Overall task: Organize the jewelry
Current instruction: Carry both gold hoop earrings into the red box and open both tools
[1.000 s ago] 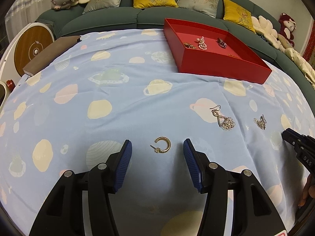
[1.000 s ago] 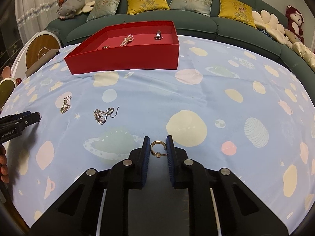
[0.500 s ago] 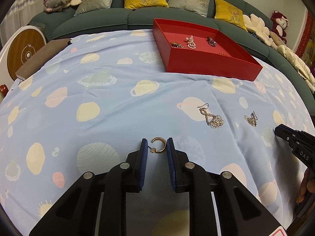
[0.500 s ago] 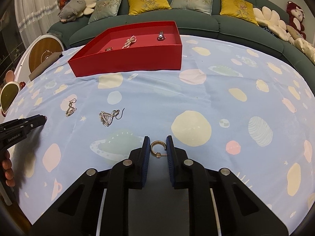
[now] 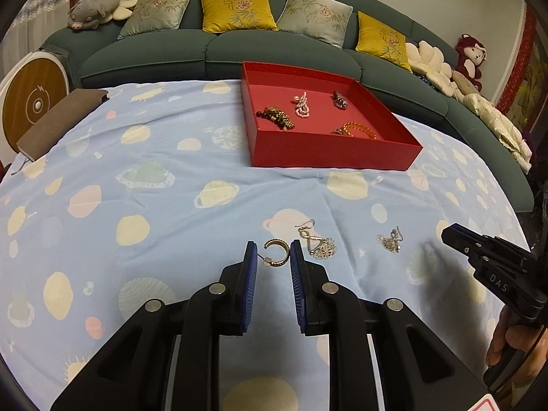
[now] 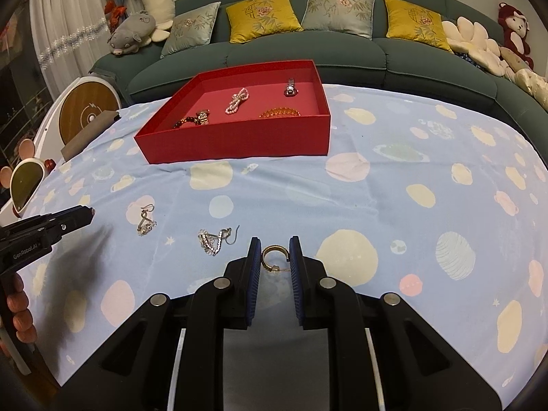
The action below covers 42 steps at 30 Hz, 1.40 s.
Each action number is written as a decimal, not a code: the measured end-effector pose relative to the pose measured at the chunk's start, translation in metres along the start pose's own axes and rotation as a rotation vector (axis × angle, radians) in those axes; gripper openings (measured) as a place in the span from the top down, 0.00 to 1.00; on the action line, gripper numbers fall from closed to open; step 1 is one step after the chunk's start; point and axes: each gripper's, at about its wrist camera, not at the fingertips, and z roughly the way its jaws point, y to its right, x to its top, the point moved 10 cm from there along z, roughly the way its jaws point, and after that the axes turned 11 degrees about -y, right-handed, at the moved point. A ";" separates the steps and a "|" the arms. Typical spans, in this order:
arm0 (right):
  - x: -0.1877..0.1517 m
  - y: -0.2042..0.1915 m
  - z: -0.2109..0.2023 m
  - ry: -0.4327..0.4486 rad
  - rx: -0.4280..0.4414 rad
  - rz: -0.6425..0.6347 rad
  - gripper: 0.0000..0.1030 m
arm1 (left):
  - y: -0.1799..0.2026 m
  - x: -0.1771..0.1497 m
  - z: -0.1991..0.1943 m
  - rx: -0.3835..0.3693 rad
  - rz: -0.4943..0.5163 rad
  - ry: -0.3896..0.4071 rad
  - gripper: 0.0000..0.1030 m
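Between each gripper's pads, a gold hoop earring, red tray beyond

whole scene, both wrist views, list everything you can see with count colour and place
gold hoop earring: 2, gold, one held in each gripper
silver dangle earrings: 2, silver, on the cloth in front of the tray
red tray: 1, red, far side of the cloth; four jewelry pieces inside
tablecloth: 1, light blue, planet print
cushions: 4, two yellow, two grey, on the green sofa
plush toys: several, sofa ends
left gripper: black, blue pads
right gripper: black, blue pads
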 end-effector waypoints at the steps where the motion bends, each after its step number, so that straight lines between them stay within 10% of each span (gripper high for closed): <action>1: 0.002 -0.001 -0.001 0.004 0.003 0.000 0.84 | 0.003 0.002 -0.002 -0.005 0.001 0.005 0.84; 16: 0.076 -0.031 -0.033 0.113 0.060 -0.020 0.84 | 0.038 0.083 -0.034 -0.099 -0.030 0.108 0.84; 42: 0.208 -0.007 0.064 0.068 0.067 0.031 0.84 | 0.019 0.231 0.064 0.071 -0.003 0.099 0.83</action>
